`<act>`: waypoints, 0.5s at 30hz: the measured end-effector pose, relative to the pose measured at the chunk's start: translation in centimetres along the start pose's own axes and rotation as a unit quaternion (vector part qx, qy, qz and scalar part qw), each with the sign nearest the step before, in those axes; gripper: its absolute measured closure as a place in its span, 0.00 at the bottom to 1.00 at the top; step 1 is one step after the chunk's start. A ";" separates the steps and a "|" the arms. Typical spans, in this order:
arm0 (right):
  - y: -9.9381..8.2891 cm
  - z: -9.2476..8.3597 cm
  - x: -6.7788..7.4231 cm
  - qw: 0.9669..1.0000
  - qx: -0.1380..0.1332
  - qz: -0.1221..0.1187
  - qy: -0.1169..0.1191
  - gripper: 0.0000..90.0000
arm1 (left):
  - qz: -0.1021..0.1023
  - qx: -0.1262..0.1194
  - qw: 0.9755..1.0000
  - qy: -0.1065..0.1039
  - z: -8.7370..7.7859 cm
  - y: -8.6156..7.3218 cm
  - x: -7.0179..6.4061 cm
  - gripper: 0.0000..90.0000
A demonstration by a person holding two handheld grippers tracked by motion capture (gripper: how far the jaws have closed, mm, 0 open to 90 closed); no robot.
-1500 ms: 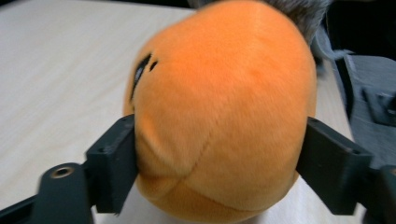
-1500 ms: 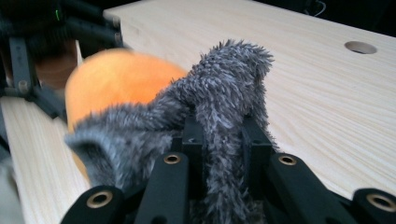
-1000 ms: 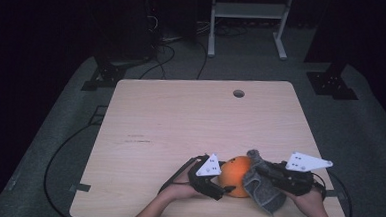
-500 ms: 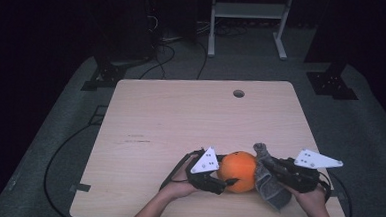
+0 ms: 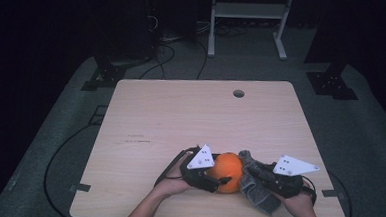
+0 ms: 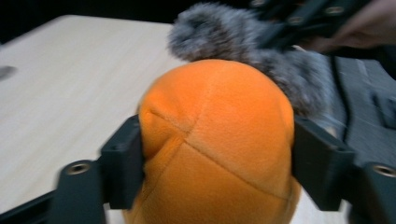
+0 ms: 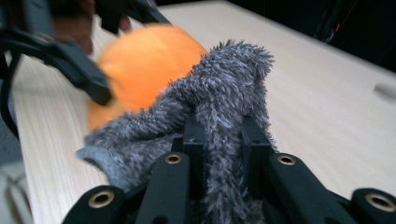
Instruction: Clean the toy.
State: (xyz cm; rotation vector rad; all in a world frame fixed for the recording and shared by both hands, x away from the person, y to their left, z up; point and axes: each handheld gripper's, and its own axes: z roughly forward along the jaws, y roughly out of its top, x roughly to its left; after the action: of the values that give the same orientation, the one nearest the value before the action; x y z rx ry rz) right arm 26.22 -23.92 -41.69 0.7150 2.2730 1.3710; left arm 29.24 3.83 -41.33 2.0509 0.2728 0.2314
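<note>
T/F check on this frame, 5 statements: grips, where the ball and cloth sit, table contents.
1. The left gripper has the orange plush ball between its jaws. True.
2. The right gripper is open and holds nothing. False: its jaws are shut on the grey fuzzy cloth.
3. The grey fuzzy cloth touches the orange plush ball. True: it lies against the ball's side and top.
4. The ball sits at the far edge of the table, by the round hole. False: it is at the near edge, between the two grippers.
5. A second ball lies on the table. False: there is just the one.
</note>
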 end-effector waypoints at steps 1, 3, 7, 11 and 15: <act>-0.2 0.1 -0.1 1.000 0.005 0.000 0.002 0.84 | 0.002 -0.006 1.000 -0.002 0.0 -0.1 0.2 0.24; -0.5 0.3 -0.1 1.000 0.005 0.004 0.002 0.84 | -0.014 -0.019 1.000 0.004 0.0 -0.4 0.8 0.14; -1.1 0.5 -0.5 1.000 0.010 0.013 0.008 0.84 | -0.036 -0.021 0.999 -0.006 1.0 -1.2 1.1 0.09; -1.2 0.0 -1.2 1.000 0.017 0.019 -0.005 0.84 | -0.037 -0.032 0.999 0.025 1.2 -0.7 0.5 0.26; 0.9 -1.9 -0.6 0.998 -0.054 0.014 0.003 0.84 | -0.049 -0.042 0.998 0.025 0.8 0.5 0.1 0.31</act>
State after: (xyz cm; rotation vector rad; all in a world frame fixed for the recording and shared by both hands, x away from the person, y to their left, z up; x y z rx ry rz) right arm 25.84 -25.24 -40.01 0.7103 2.1818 1.4976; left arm 29.54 2.99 -41.27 1.9458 0.3873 0.2314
